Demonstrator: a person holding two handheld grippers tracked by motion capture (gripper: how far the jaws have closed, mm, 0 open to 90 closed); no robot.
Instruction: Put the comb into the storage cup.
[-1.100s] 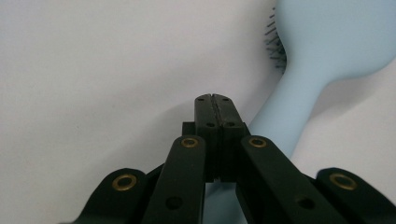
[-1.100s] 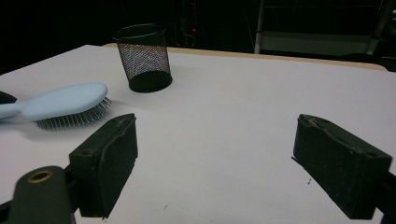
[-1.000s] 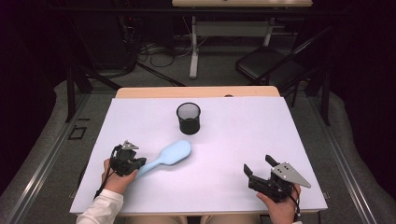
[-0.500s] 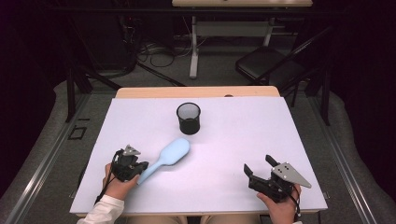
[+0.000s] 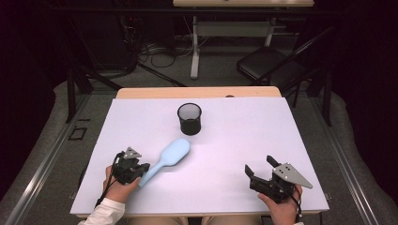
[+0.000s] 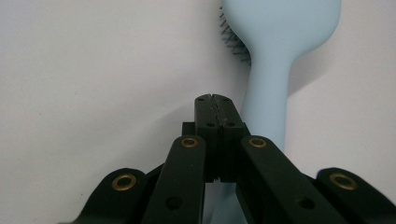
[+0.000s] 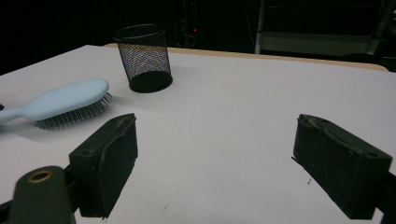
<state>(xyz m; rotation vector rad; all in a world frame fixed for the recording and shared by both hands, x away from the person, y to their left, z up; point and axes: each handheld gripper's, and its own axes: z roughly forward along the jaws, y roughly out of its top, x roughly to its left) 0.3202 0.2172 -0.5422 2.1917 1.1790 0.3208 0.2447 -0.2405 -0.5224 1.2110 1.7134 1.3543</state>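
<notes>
1. Biggest thing first: the desk (image 5: 225, 187), white top with a wooden edge showing along the far side. Everything sits on it.

2. The light blue hairbrush (image 5: 168, 159) lies around 8 o'clock from the desk's middle, bristles down. Its head points toward 1 o'clock and its handle runs back toward 7 o'clock. In the right gripper view you can see the bristles under the head.

3. The right gripper (image 5: 261, 169) is down at about 5 o'clock on the desk, held in the person's right hand, grey three-cornered plate on top. Its jaws stand wide apart with nothing between them, just bare desk.

4. The left gripper (image 5: 142, 169) is at about 7 o'clock, right at the brush's handle end. Its jaws are pressed together, tip to tip, and the left gripper view shows the handle running alongside them on one side, not in between. So no grip on the brush.

5. The black mesh cup (image 5: 189, 119) stands upright at roughly 12 o'clock from the desk's middle, near the brush's head but apart from it.
</notes>
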